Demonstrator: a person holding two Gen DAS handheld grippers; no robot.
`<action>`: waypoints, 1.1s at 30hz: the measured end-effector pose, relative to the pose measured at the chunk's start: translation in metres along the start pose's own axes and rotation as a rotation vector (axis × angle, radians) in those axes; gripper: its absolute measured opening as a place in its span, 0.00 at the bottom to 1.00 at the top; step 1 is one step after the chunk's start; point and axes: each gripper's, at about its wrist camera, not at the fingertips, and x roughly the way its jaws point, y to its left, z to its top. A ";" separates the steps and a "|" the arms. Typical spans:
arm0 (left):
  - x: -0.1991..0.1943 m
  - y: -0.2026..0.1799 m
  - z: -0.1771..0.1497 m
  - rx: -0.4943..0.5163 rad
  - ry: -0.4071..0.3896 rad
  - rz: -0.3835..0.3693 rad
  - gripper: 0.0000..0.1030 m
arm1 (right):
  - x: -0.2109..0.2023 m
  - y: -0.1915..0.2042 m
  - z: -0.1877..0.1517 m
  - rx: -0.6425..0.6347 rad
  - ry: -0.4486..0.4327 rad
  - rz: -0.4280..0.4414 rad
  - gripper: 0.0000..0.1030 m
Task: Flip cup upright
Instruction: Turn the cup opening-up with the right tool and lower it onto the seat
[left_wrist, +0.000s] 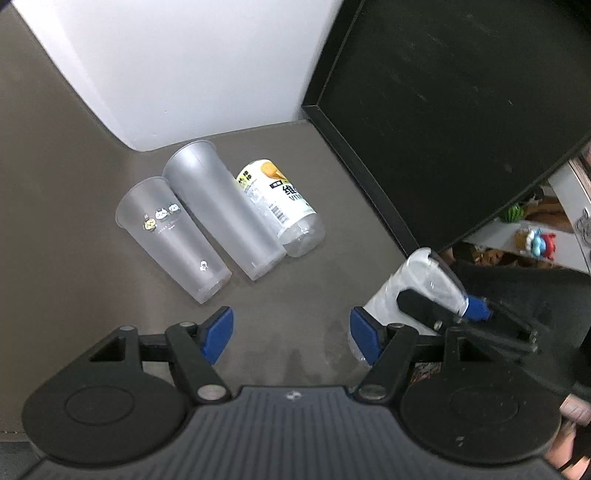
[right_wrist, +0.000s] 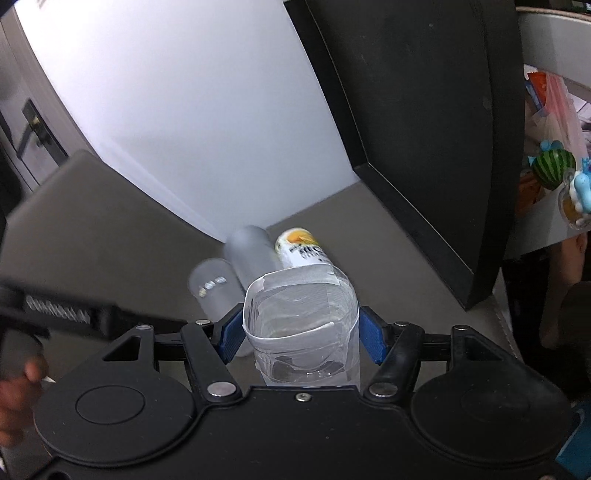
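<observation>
My right gripper (right_wrist: 301, 334) is shut on a clear plastic cup (right_wrist: 303, 328) wrapped in grey tape, its open mouth facing away and up. The same cup (left_wrist: 413, 291) shows in the left wrist view at right, tilted just above the table, with the right gripper's fingers (left_wrist: 424, 306) on it. My left gripper (left_wrist: 291, 332) is open and empty above the grey table (left_wrist: 74, 258). Two frosted cups lie on their sides ahead of it: a short one with cat stickers (left_wrist: 171, 236) and a taller plain one (left_wrist: 221, 210).
A clear bottle with a yellow-white label (left_wrist: 280, 203) lies beside the tall cup. A large black panel (left_wrist: 443, 110) stands at right, a white wall (left_wrist: 184, 66) behind. Toys sit on a shelf (right_wrist: 554, 166) at far right.
</observation>
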 end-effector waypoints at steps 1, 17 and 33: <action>0.001 0.002 0.002 -0.010 0.000 0.000 0.67 | 0.002 0.001 -0.002 -0.012 0.000 -0.010 0.61; 0.027 0.030 0.016 -0.235 0.027 -0.126 0.67 | 0.044 0.039 -0.036 -0.232 -0.030 -0.117 0.61; 0.076 0.031 0.005 -0.264 0.127 -0.139 0.67 | 0.061 0.049 -0.049 -0.305 -0.037 -0.164 0.63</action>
